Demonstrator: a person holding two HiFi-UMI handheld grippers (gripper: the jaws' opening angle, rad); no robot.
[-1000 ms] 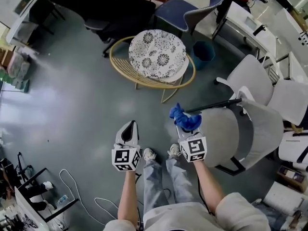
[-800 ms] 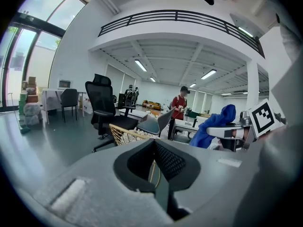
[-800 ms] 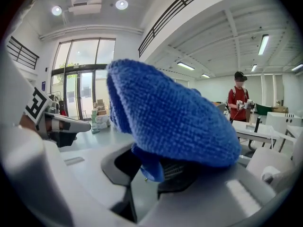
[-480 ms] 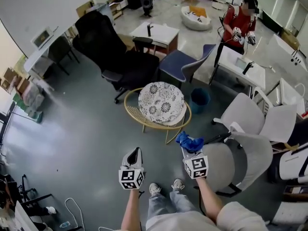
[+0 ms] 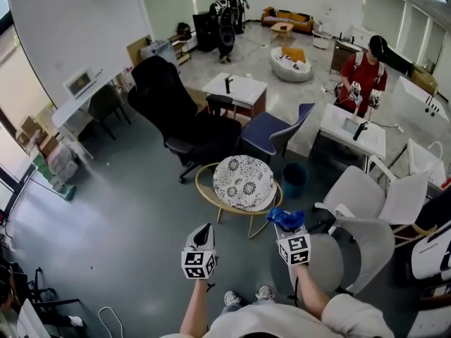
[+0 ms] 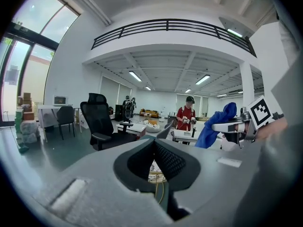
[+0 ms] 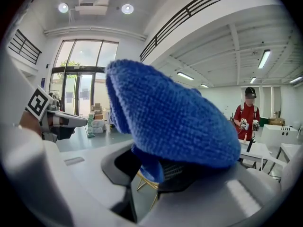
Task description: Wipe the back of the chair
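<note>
Grey chair back is just R of the right hand-held gripper; prob. stiff but may swivel, so press lightly. Its jaws pinch the blue cloth, soft & limp, at a bunched edge. Left hand-held gripper is closed, empty.

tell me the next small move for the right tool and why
Probably bring the right tool down and to its right until the blue cloth meets the back of the grey chair. The tool is shut on the cloth, but the head view shows the cloth held in the air beside the chair, apparently not touching it.
</note>
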